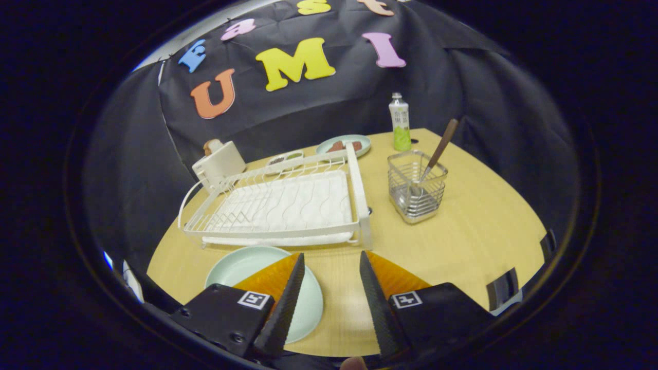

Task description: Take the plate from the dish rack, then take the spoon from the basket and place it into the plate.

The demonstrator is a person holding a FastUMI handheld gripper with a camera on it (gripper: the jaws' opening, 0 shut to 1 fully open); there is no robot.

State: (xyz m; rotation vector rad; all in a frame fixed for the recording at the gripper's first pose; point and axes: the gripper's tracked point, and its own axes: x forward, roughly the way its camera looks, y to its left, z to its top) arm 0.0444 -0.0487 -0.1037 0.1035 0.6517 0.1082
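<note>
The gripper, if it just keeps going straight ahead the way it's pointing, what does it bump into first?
Probably the front rail of the white dish rack. The gripper is open over bare table, nothing between its fingers, though depth is hard to judge.

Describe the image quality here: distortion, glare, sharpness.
Gripper view: strong fisheye bend, so the table edge curves and the dish rack bows. Light is even and soft, with mild shine on the wire basket and on the pale plate under the left finger. The open gripper looks sharp; no motion blur.
</note>
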